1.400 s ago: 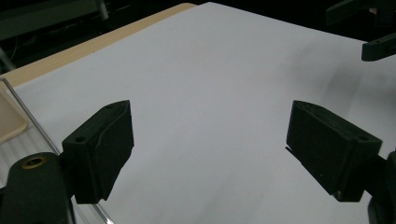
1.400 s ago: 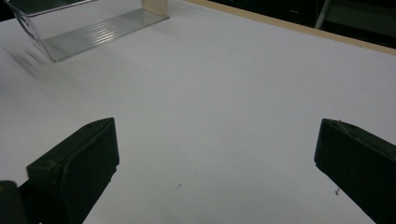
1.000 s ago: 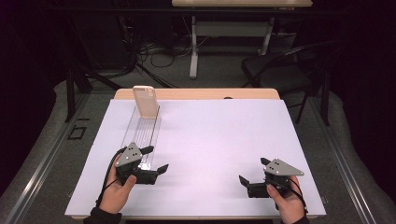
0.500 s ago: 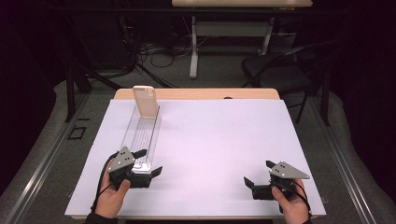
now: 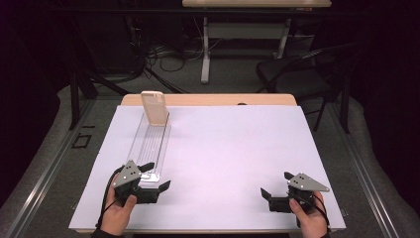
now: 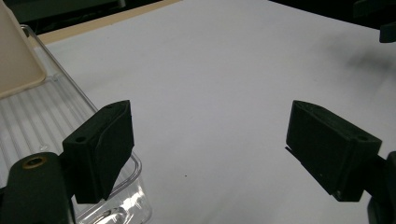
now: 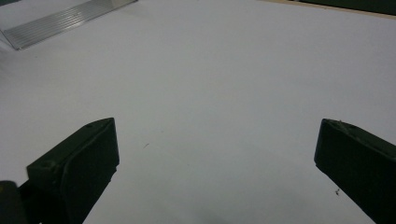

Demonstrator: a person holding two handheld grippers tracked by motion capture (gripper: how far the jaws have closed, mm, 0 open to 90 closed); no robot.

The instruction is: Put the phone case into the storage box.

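Observation:
A long clear plastic tray [image 5: 151, 144] lies on the left of the white table top [image 5: 233, 148]. A beige flat case [image 5: 154, 108] stands tilted at its far end. My left gripper [image 5: 157, 176] is open at the tray's near end, with nothing between its jaws. In the left gripper view the left gripper [image 6: 210, 140] has one jaw over the near corner of the tray [image 6: 42, 121], with the case [image 6: 16, 60] beyond. My right gripper [image 5: 274, 183] stands open at the near right over bare table. The right gripper [image 7: 215, 154] holds nothing, and the tray [image 7: 65, 21] lies far off.
The white sheet covers a wooden table whose far edge [image 5: 208, 99] shows bare. A dark chair [image 5: 297, 74], desk legs [image 5: 205, 49] and cables stand on the floor beyond. The other gripper [image 6: 385, 23] shows at the upper right of the left gripper view.
The left gripper has drifted slightly left and toward the near edge. The right gripper has drifted slightly right. Both stay open.

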